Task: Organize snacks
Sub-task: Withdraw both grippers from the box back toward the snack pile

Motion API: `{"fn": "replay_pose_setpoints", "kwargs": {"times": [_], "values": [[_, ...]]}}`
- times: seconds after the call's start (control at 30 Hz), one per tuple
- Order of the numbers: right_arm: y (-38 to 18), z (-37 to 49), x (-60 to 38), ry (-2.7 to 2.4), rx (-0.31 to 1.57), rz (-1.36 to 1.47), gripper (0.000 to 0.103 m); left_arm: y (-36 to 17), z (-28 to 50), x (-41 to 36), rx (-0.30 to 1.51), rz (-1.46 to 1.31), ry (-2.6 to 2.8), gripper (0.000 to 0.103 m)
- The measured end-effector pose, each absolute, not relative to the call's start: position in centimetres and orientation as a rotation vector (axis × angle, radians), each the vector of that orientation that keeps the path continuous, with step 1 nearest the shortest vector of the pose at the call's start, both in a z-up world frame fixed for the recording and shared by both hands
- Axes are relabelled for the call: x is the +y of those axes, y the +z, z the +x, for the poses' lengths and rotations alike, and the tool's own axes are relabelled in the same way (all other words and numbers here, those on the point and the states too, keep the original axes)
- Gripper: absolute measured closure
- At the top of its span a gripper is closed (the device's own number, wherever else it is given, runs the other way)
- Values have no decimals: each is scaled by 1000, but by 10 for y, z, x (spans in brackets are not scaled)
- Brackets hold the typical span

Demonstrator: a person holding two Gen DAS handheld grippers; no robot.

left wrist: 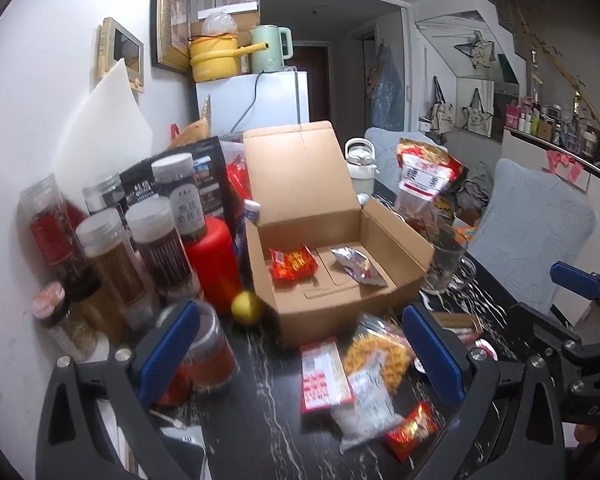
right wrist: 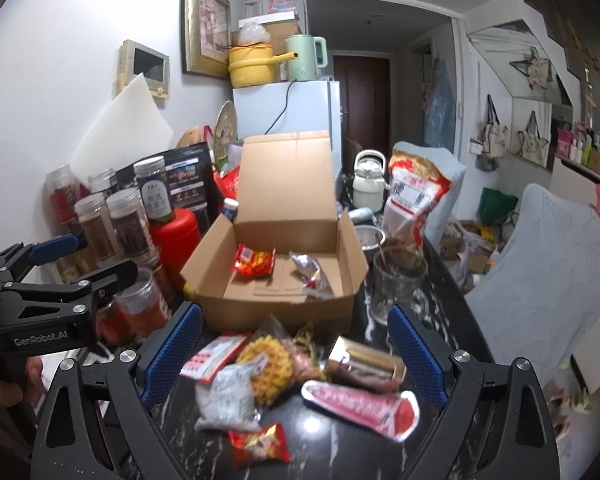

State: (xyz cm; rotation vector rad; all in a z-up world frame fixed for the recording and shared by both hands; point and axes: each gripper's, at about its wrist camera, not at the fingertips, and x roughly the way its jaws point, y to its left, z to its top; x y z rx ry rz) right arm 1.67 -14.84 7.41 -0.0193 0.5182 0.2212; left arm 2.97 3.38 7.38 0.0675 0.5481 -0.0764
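Note:
An open cardboard box (left wrist: 396,280) (right wrist: 276,312) stands on the dark marble table (left wrist: 268,408). Inside lie a red snack packet (left wrist: 293,264) (right wrist: 254,262) and a silver packet (left wrist: 354,266) (right wrist: 310,274). In front of the box lie loose snacks: a red-white packet (left wrist: 324,376) (right wrist: 212,358), a yellow noodle pack (left wrist: 380,356) (right wrist: 266,364), a white bag (right wrist: 228,398), a small red packet (left wrist: 414,430) (right wrist: 260,444), a gold bar (right wrist: 364,364) and a pink-red tube (right wrist: 360,404). My left gripper (left wrist: 300,350) is open and empty above them. My right gripper (right wrist: 294,354) is open and empty over the pile.
Several jars (left wrist: 112,256) and a red bottle (left wrist: 214,264) crowd the left wall side. A yellow ball (left wrist: 247,306) touches the box. A glass mug (right wrist: 396,284), a large snack bag (right wrist: 414,196) and a white kettle (right wrist: 368,182) stand right of the box. A cushioned chair (right wrist: 548,264) is at right.

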Motion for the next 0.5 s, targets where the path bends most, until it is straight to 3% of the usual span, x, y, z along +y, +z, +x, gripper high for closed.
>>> {"fn": "replay_pose_setpoints", "kwargs": {"times": [0.5], "values": [[31, -22, -147, 235, 596, 8, 8, 26, -6, 35, 647, 58, -65, 0]]}}
